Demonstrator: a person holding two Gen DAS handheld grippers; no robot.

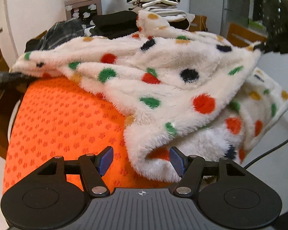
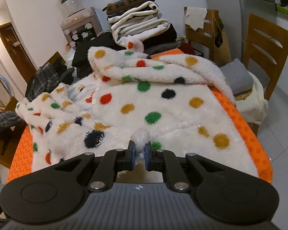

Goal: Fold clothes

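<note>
A white fleece garment with coloured dots (image 1: pixel 163 80) lies bunched on an orange mat (image 1: pixel 57 118) that covers the table. In the left wrist view a folded lower edge of the fleece hangs between the blue pads of my left gripper (image 1: pixel 142 160), which stands open; the right pad touches the pile and the left pad is apart from it. Seen from the right wrist, the fleece (image 2: pixel 163 103) spreads across the mat (image 2: pixel 245 126). My right gripper (image 2: pixel 140 153) is shut on a tuft of the garment's near edge.
A tall stack of folded clothes (image 2: pixel 140 23) stands at the table's far end, with black garments (image 1: pixel 115 23) beside it. A plaid garment (image 2: pixel 42 78) lies far left. Wooden chairs (image 2: pixel 266 44) and a grey folded cloth (image 2: pixel 238 76) are on the right. A water dispenser (image 2: pixel 80 26) stands behind.
</note>
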